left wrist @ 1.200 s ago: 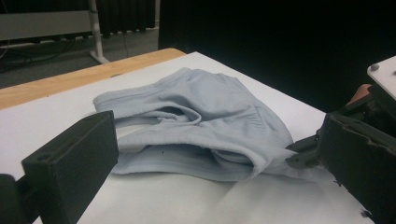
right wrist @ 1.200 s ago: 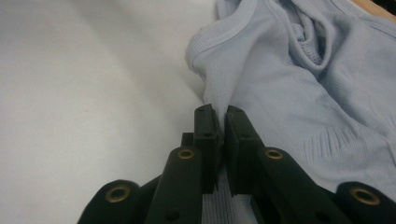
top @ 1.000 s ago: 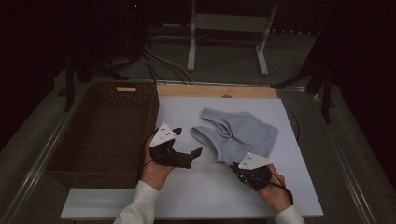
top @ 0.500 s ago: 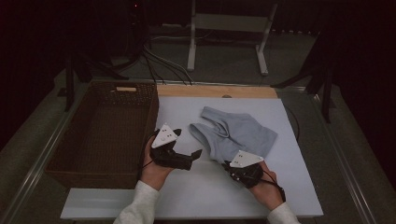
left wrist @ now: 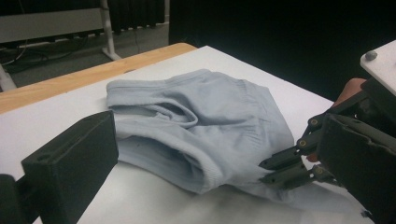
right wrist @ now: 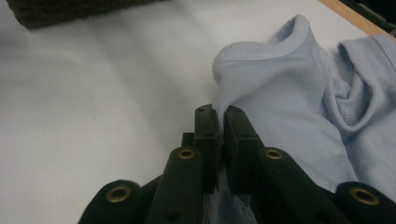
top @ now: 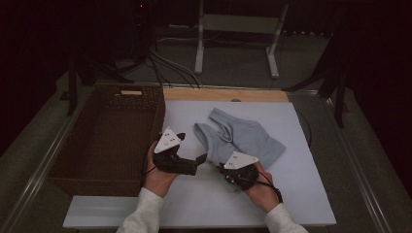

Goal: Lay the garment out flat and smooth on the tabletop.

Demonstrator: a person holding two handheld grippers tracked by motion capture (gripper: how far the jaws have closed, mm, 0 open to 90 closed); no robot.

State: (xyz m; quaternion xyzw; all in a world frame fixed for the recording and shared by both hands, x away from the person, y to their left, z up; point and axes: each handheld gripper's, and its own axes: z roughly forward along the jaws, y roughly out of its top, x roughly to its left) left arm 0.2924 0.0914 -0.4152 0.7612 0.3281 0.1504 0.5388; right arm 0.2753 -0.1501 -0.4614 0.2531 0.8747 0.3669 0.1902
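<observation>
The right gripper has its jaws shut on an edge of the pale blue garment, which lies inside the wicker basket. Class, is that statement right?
Not quite. The right gripper is indeed shut on an edge of the pale blue garment, but the garment lies on the white board, beside the wicker basket, not inside it. The high view shows this.

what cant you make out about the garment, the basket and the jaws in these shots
- Garment, right gripper view: the pinched edge is hidden between the right gripper's shut jaws.
- Left gripper, left gripper view: its second jaw is cut off by the frame edge.
- Basket, high view: interior too dark to read.
</observation>
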